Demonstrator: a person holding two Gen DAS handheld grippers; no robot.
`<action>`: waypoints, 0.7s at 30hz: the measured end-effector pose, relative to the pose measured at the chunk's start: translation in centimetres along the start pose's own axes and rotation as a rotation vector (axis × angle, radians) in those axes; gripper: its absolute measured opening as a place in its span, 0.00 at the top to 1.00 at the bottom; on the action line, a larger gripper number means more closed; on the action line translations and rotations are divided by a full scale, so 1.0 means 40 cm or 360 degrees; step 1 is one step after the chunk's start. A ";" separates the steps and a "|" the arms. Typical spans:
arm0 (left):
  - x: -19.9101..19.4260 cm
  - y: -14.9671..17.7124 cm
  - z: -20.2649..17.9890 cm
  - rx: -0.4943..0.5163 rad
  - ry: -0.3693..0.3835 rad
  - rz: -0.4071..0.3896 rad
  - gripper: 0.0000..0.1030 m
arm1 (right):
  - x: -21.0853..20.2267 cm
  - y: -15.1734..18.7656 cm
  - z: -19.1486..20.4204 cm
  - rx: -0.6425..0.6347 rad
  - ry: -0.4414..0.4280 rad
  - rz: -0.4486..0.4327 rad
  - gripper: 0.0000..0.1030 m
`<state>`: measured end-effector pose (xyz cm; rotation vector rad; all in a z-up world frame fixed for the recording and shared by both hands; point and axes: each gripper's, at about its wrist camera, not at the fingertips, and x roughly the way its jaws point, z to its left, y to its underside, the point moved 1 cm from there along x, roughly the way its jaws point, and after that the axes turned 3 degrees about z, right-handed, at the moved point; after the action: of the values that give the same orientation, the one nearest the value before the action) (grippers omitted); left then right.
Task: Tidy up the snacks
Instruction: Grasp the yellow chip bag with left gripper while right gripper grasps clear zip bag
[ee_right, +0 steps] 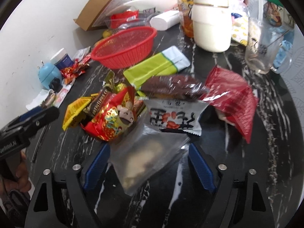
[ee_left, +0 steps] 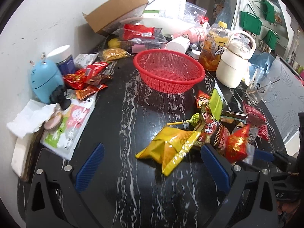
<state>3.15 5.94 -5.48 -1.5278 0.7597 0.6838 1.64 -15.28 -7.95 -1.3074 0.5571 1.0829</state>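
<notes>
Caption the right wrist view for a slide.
Right gripper open around a clear snack pouch, snack pile and empty red basket beyond.

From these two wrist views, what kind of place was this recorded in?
Most likely a home kitchen or dining corner: a cluttered black marble-patterned table against a wall, holding a cream kettle, a red plastic basket, and a pile of snack packets.

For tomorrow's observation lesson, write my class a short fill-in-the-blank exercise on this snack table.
1. The red basket holds ___ snacks.
2. The yellow packet lies between the ___ gripper's fingers.
3. The clear packet lies between the ___ gripper's fingers.
4. The cream pot stands ___ the basket.

Missing words: no; left; right; outside
</notes>
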 end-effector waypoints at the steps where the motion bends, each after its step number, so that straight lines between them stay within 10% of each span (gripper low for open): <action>1: 0.010 -0.003 -0.002 0.0010 0.0008 0.0007 0.00 | 0.009 0.001 -0.001 0.0006 -0.0012 0.0021 0.27; 21: 0.120 0.012 -0.024 0.0093 0.0235 0.0271 0.46 | 0.006 0.016 -0.009 -0.0024 -0.0160 0.0050 0.51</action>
<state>5.70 4.61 -9.47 -1.4831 1.0217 0.6731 1.28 -15.61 -8.54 -1.2534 0.4968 1.1738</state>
